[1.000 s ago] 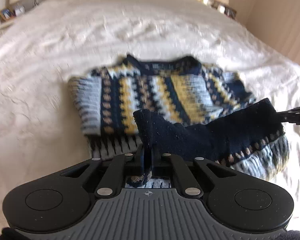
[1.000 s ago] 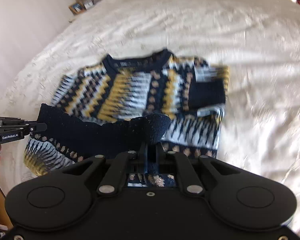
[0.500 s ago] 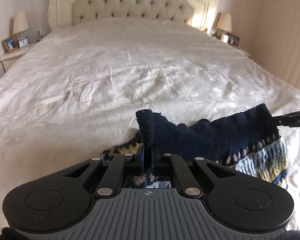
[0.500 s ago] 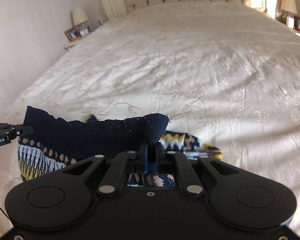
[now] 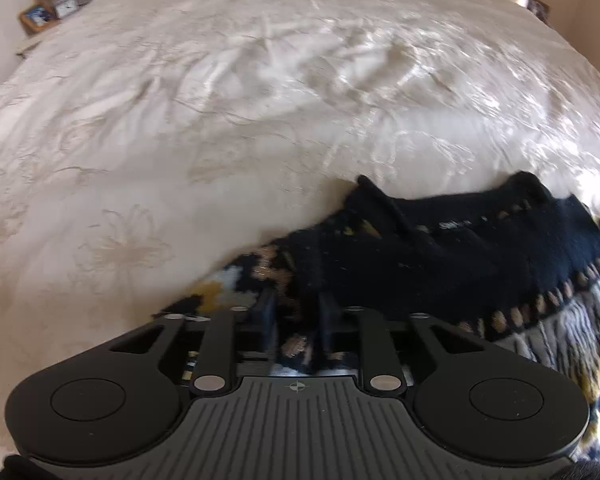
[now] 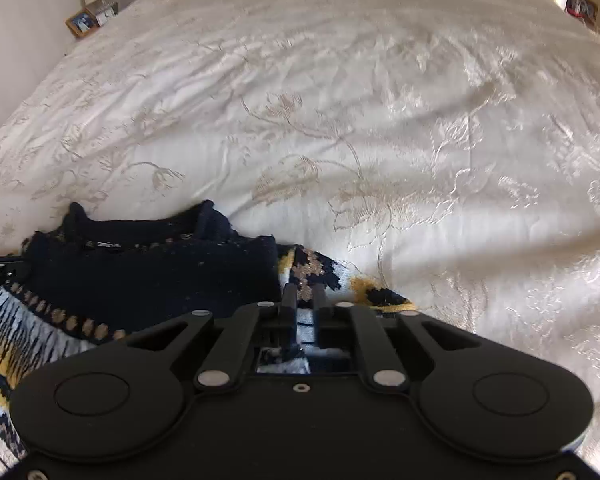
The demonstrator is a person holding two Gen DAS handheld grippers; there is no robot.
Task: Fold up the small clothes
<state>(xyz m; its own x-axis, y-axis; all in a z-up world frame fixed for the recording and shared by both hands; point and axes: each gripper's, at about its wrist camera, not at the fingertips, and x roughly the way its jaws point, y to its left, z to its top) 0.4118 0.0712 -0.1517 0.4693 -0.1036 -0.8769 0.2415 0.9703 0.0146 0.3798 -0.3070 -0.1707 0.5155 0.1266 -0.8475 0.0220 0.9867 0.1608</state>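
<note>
While both claws point steeply down, a wide bed with a cream embroidered bedspread (image 5: 228, 128) fills both views. On its near edge lies the navy, yellow and pale-blue patterned knit sweater (image 5: 452, 256), folded over on itself, navy hem band on top, collar label showing. Left gripper (image 5: 296, 308): jaws opening, a moderate gap, knit lying between them, pads apparently off the fabric. Right gripper (image 6: 305, 300): jaws opening too, a narrow gap over the sweater's right edge, pads not clearly pressing. Small framed photo (image 6: 82, 22) on a bedside table, far left.
</note>
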